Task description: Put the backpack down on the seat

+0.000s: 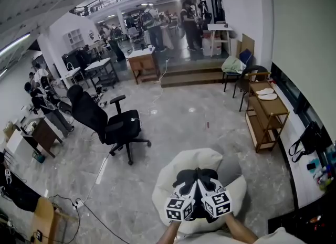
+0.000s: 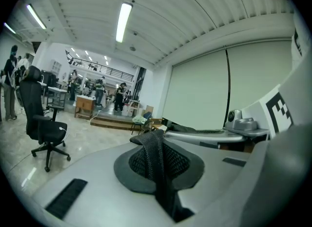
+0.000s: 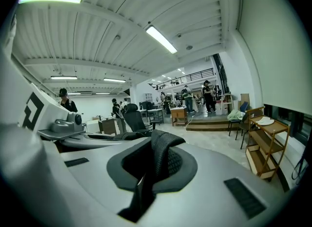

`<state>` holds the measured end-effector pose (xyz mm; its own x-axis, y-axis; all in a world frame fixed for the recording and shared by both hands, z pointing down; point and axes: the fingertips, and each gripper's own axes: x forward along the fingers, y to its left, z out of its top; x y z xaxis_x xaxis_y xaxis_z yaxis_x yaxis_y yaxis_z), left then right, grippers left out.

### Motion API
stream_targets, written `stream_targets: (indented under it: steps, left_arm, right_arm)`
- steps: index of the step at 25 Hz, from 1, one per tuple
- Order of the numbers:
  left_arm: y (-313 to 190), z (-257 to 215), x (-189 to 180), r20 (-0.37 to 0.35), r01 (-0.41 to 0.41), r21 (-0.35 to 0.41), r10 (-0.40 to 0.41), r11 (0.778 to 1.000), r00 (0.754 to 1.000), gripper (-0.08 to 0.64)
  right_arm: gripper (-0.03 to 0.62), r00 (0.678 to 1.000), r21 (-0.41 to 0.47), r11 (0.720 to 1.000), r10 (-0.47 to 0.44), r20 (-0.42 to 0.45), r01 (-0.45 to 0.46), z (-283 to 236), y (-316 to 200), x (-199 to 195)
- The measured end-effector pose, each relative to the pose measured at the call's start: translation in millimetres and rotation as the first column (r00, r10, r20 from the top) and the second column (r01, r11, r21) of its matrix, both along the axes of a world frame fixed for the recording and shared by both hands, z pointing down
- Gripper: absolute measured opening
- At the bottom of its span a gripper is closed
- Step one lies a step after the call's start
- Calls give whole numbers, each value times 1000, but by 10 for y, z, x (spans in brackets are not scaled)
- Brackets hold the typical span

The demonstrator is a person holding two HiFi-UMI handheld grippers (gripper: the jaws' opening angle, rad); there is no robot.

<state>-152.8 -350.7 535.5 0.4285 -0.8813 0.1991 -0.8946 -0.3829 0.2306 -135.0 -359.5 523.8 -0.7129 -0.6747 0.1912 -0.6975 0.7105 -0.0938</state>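
Observation:
The backpack (image 1: 196,178) is black and hangs over a white bean-bag seat (image 1: 173,177) just in front of me. Both grippers meet above it, side by side. My left gripper (image 1: 190,186) is shut on a black mesh strap (image 2: 157,158) that runs up between its jaws. My right gripper (image 1: 203,185) is shut on a similar mesh strap (image 3: 164,158). In the left gripper view the left gripper (image 2: 154,140) points toward the hall. The right gripper (image 3: 157,149) looks the same way in its own view. Most of the backpack's body is hidden under the grippers.
A black office chair (image 1: 108,124) stands to the left with a cable trailing on the floor. A wooden shelf (image 1: 268,114) lines the right wall, with chairs (image 1: 239,72) behind it. A step (image 1: 191,75) crosses the back. Several people stand at far desks. A wooden chair (image 1: 43,220) is near left.

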Motion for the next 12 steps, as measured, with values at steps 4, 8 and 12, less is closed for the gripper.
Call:
stream_targets:
  steps: [4, 8, 12]
  left_arm:
    - [-121, -3, 177, -18, 42, 0, -42, 999, 999, 40]
    - [-240, 19, 422, -33, 70, -6, -70, 998, 997, 40]
    - [-377, 38, 558, -39, 84, -7, -84, 996, 996, 40]
  right_arm:
    - [31, 999, 5, 999, -38, -5, 38, -6, -131, 175]
    - [31, 998, 8, 998, -65, -12, 65, 11, -251, 416]
    - [31, 997, 10, 997, -79, -14, 79, 31, -389, 551]
